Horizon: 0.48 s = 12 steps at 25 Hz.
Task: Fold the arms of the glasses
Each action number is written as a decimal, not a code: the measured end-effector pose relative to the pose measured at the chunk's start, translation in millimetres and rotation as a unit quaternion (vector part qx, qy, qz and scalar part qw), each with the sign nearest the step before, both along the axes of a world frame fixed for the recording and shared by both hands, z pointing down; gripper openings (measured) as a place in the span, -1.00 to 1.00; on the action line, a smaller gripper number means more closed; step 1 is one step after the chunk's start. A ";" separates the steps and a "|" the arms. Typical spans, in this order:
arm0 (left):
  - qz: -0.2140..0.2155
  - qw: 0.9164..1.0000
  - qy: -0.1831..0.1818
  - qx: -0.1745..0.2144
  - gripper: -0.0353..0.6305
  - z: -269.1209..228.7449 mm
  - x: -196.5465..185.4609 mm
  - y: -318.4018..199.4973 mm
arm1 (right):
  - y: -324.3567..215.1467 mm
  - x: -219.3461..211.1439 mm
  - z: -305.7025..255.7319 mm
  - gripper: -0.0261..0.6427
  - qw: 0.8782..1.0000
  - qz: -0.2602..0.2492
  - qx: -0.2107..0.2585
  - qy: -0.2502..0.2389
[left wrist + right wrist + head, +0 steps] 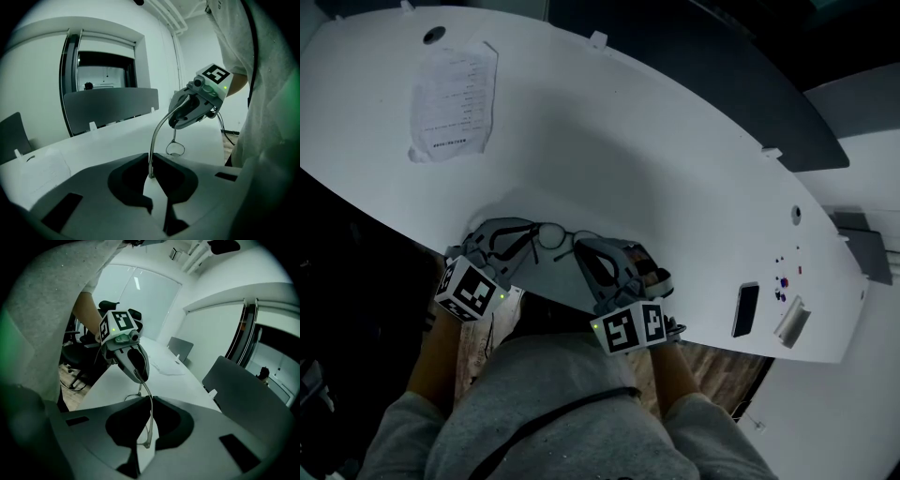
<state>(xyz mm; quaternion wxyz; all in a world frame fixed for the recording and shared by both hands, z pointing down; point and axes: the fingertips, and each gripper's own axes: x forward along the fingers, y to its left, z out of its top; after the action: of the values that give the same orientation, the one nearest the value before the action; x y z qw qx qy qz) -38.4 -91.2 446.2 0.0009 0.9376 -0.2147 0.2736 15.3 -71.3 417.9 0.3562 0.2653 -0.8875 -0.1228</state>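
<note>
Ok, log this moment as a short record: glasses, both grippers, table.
glasses: held between both grippers, over the near edge of the table
left gripper: shut on a thin metal arm of the glasses
right gripper: shut on a thin arm too
table: white, curved, with a printed sheet at far left

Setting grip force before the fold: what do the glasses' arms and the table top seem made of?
The glasses: thin grey wire with a glint, likely metal, as the arm in the left gripper view shows. The arm tip in the right gripper view is translucent, probably plastic. The table: smooth matt white, perhaps laminate.
</note>
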 end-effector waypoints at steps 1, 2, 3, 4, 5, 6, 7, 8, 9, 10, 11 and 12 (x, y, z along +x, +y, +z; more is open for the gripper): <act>0.000 1.000 0.002 -0.003 -0.77 -0.2 0.6 1.7 | -0.8 0.9 0.2 -0.84 1.000 -0.001 0.002 0.005; 0.001 1.000 0.004 -0.007 -0.77 -0.2 0.9 3.6 | -1.4 1.4 0.6 -0.84 1.000 -0.002 0.005 0.011; 0.001 1.000 0.004 -0.012 -0.77 0.3 0.8 5.8 | -2.0 1.2 1.6 -0.85 1.000 -0.006 0.007 0.020; 0.002 1.000 0.004 -0.016 -0.77 0.9 0.5 8.0 | -2.1 0.2 3.3 -0.85 0.999 -0.011 0.011 0.031; 0.003 1.000 0.005 -0.019 -0.77 0.9 0.6 10.0 | -1.8 -1.7 5.6 -0.85 0.999 -0.019 0.015 0.044; 0.005 1.000 0.005 -0.020 -0.77 0.3 0.8 11.6 | -1.0 -4.3 8.6 -0.85 0.998 -0.030 0.021 0.060; 0.007 1.000 0.005 -0.020 -0.77 0.0 0.7 13.3 | 0.3 -7.3 12.0 -0.85 0.996 -0.042 0.028 0.077; 0.010 1.000 0.002 -0.020 -0.77 0.1 0.6 15.4 | 1.8 -10.1 15.6 -0.85 0.994 -0.054 0.034 0.093; 0.013 1.000 -0.001 -0.019 -0.77 0.0 0.8 17.5 | 3.2 -12.6 19.0 -0.85 0.991 -0.064 0.040 0.109; 0.017 1.000 -0.004 -0.018 -0.77 -0.7 1.4 19.4 | 4.1 -14.6 22.2 -0.85 0.989 -0.073 0.045 0.122; 0.021 1.000 -0.007 -0.017 -0.77 -1.6 2.0 21.2 | 4.5 -16.3 25.3 -0.85 0.986 -0.082 0.048 0.136; 0.024 1.000 -0.009 -0.016 -0.77 -2.1 2.4 22.9 | 4.6 -18.0 28.7 -0.85 0.984 -0.090 0.052 0.148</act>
<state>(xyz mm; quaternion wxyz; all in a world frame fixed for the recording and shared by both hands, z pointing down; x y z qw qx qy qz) -36.0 -68.3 444.1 0.0069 0.9397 -0.1877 0.2858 -2.7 -66.7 446.6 0.4571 0.1815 -0.8375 -0.2381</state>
